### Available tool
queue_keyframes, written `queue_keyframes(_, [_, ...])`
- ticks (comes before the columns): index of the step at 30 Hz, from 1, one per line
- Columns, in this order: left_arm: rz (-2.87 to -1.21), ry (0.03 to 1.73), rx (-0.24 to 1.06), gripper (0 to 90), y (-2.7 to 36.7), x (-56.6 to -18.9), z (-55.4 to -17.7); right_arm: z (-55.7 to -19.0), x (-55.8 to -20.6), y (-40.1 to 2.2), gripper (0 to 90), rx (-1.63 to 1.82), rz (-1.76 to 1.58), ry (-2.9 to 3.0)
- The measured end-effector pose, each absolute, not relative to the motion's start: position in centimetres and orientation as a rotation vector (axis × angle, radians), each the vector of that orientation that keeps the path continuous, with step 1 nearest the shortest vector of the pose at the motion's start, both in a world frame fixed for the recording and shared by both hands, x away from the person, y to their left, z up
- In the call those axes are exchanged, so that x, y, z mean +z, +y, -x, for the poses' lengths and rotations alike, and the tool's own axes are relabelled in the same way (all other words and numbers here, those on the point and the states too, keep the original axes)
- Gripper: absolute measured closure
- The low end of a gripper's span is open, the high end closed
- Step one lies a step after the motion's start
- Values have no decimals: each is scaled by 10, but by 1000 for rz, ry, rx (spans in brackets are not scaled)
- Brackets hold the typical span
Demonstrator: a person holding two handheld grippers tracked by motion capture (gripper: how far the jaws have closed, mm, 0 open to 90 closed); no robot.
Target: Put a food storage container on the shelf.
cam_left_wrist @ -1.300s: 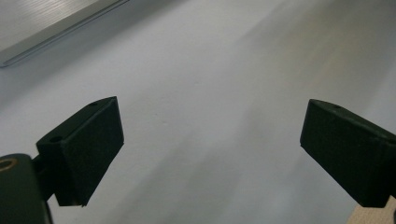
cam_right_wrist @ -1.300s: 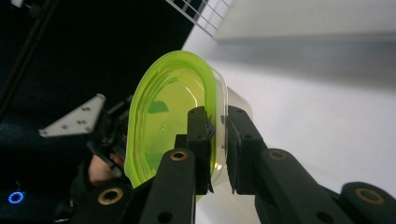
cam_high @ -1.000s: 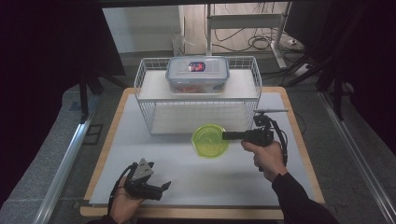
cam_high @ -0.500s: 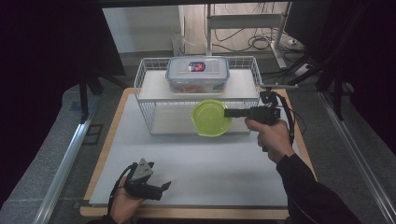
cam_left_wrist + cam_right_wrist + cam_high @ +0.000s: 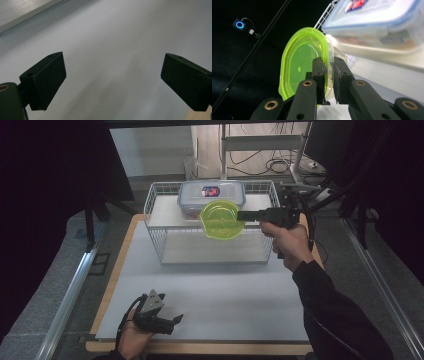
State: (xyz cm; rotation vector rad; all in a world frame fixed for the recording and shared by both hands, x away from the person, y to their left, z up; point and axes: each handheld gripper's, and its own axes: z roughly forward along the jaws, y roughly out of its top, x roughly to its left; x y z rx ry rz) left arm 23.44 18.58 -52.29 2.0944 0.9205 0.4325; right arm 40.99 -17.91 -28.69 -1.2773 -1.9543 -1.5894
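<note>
Just ahead of the right hand-held gripper (image 5: 242,215), clenched on its rim, the green bowl (image 5: 222,219) hangs before the wire rack (image 5: 159,234)'s upper shelf, likely mid-carry and needing a level set-down beside the lidded container (image 5: 212,197), while the left hand-held gripper (image 5: 112,82) rests released on the surface (image 5: 225,295).

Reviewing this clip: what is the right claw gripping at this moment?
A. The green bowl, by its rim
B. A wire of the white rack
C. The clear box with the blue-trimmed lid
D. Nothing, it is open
A: the right claw is clamped on the rim of the green bowl, held up in front of the clear box that sits on the white rack.
</note>
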Motion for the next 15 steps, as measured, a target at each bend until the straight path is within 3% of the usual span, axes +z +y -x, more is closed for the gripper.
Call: queue_keyframes(15, [-2090, 909, 432, 58, 187, -522, -234, -442, -259, -159, 807, -1639, 1343, -1923])
